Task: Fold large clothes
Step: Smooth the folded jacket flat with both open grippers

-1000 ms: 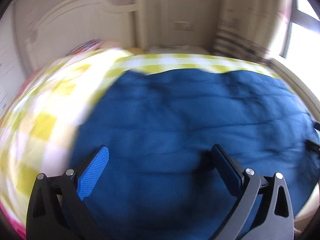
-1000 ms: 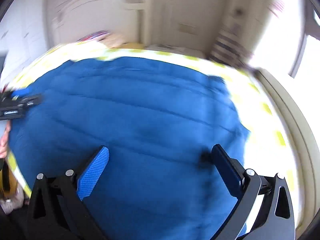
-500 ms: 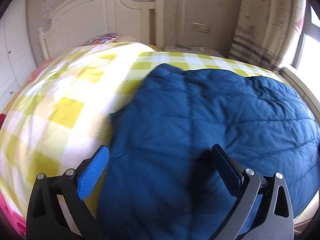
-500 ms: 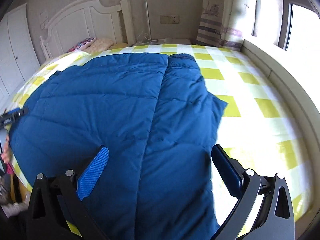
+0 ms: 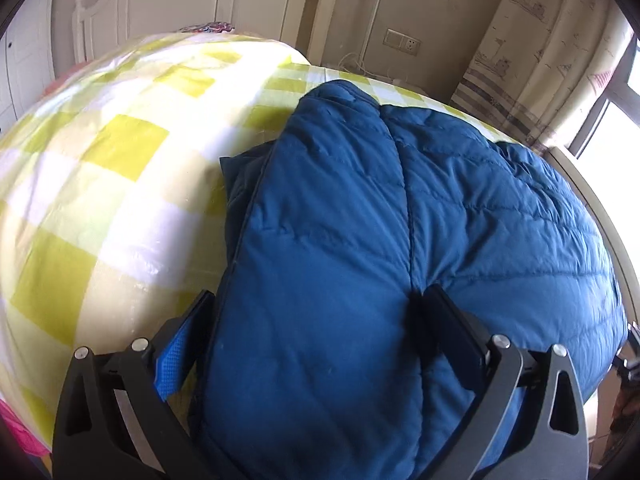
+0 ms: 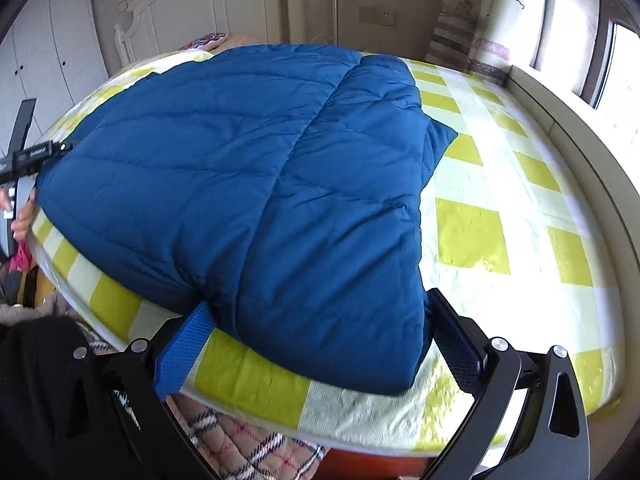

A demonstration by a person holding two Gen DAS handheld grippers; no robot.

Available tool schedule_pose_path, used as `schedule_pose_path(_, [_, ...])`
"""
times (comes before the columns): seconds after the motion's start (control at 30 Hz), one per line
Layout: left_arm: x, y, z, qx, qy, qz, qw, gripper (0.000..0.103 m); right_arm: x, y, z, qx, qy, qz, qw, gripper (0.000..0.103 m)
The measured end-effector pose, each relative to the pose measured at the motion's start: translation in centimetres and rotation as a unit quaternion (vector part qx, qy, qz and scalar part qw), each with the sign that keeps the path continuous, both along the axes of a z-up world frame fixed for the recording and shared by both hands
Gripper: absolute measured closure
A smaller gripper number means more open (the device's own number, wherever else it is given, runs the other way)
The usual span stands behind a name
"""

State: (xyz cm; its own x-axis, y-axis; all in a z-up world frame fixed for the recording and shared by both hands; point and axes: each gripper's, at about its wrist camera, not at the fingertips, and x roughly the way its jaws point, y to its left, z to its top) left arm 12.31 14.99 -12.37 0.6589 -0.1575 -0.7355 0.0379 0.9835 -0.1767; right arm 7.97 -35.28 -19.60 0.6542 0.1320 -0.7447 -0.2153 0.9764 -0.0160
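Observation:
A large dark blue quilted garment [image 5: 460,220] lies spread on a bed with a yellow and white checked sheet [image 5: 120,200]. Its side panels are folded in over the middle. My left gripper [image 5: 316,320] is open, low over the garment's left folded panel, with the fabric bulging between its fingers. In the right wrist view the garment [image 6: 240,160] reaches the bed's near edge. My right gripper [image 6: 320,320] is open there, astride the near right corner of the garment. The other gripper [image 6: 28,156], held by a hand, shows at the garment's far left.
A white headboard [image 6: 192,4] and wardrobe doors [image 6: 52,52] stand behind the bed. A curtain [image 5: 532,60] and a bright window [image 6: 624,68] are on the right, with a low ledge [image 6: 560,120] along the bed. A plaid cloth [image 6: 248,444] hangs below the bed's near edge.
Both grippers have swung outward and come down close: the left to the garment's left side, the right to its near right corner. Both stayed open.

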Motion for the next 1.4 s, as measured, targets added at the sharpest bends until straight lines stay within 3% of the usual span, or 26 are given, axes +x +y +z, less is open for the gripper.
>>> schedule_pose_path(0.07, [-0.7, -0.4, 0.6, 0.016, -0.008, 0.015, 0.9997, 0.002, 0.1, -0.1, 0.2, -0.003, 0.007, -0.006, 1.000, 0.006])
schedule_pose_path(0.17, [-3.0, -2.8, 3.0, 0.090, -0.054, 0.038, 0.9938, 0.004, -1.0, 0.6, 1.5, -0.031, 0.011, 0.004, 0.999, 0.006])
schedule_pose_path(0.33, [-6.2, -8.7, 5.9, 0.103, -0.130, -0.032, 0.9856, 0.002, -2.7, 3.3, 6.1, -0.002, -0.077, 0.015, 0.997, 0.004])
schedule_pose_path(0.4, [-5.9, -10.8, 5.5, 0.113, -0.122, -0.055, 0.9845, 0.002, -2.4, 6.0, 6.7, -0.004, -0.108, 0.024, 0.994, 0.004])
schedule_pose_path(0.47, [-5.6, -12.4, 5.0, 0.135, -0.111, -0.072, 0.9820, 0.002, -2.5, 9.5, 7.0, -0.080, -0.149, 0.018, 0.985, 0.005])
schedule_pose_path(0.53, [-6.0, -12.8, 4.8, 0.155, -0.120, -0.079, 0.9774, 0.002, -2.1, 11.5, 6.8, -0.156, -0.150, 0.009, 0.976, 0.005])
schedule_pose_path(0.57, [-6.0, -12.7, 4.8, 0.153, -0.122, -0.082, 0.9772, 0.002, -2.1, 11.5, 6.9, -0.153, -0.148, 0.014, 0.977, 0.005])
schedule_pose_path(0.6, [-5.9, -12.2, 4.9, 0.142, -0.121, -0.078, 0.9793, 0.002, -2.1, 11.0, 7.3, -0.121, -0.145, 0.019, 0.982, 0.005])
schedule_pose_path(0.63, [-5.8, -11.7, 4.9, 0.122, -0.115, -0.076, 0.9830, 0.002, -1.9, 10.2, 8.0, -0.058, -0.142, 0.020, 0.988, 0.005])
schedule_pose_path(0.7, [-5.5, -11.5, 4.8, 0.091, -0.102, -0.081, 0.9874, 0.002, -1.3, 10.4, 8.0, -0.014, -0.136, 0.023, 0.990, 0.005])
schedule_pose_path(0.87, [-5.0, -14.2, 2.4, 0.127, -0.091, -0.107, 0.9818, 0.002, 0.3, 18.1, 3.7, -0.087, -0.100, 0.094, 0.987, 0.005])
schedule_pose_path(0.93, [-4.6, -14.5, 0.9, 0.140, -0.092, -0.104, 0.9804, 0.002, 1.9, 19.9, 1.4, -0.103, -0.090, 0.094, 0.986, 0.004])
schedule_pose_path(1.03, [-4.7, -14.9, 0.1, 0.160, -0.102, -0.115, 0.9750, 0.002, 3.1, 19.0, 0.4, -0.066, -0.077, 0.092, 0.991, 0.004])
schedule_pose_path(1.17, [-5.2, -14.1, 0.8, 0.155, -0.088, -0.106, 0.9784, 0.002, 2.4, 17.8, 1.1, -0.055, -0.068, 0.086, 0.992, 0.007])
schedule_pose_path(1.27, [-6.4, -11.7, 1.9, 0.158, -0.112, -0.070, 0.9785, 0.002, 1.5, 14.3, 2.4, -0.051, -0.093, 0.034, 0.994, 0.007])
schedule_pose_path(1.33, [-6.1, -9.3, 1.4, 0.161, -0.098, -0.040, 0.9813, 0.002, 1.6, 10.9, 2.2, -0.041, -0.088, -0.004, 0.995, 0.007])
schedule_pose_path(1.4, [-5.8, -6.9, 0.6, 0.128, -0.085, -0.032, 0.9876, 0.002, 1.6, 7.8, 1.4, -0.018, -0.077, -0.030, 0.996, 0.007])
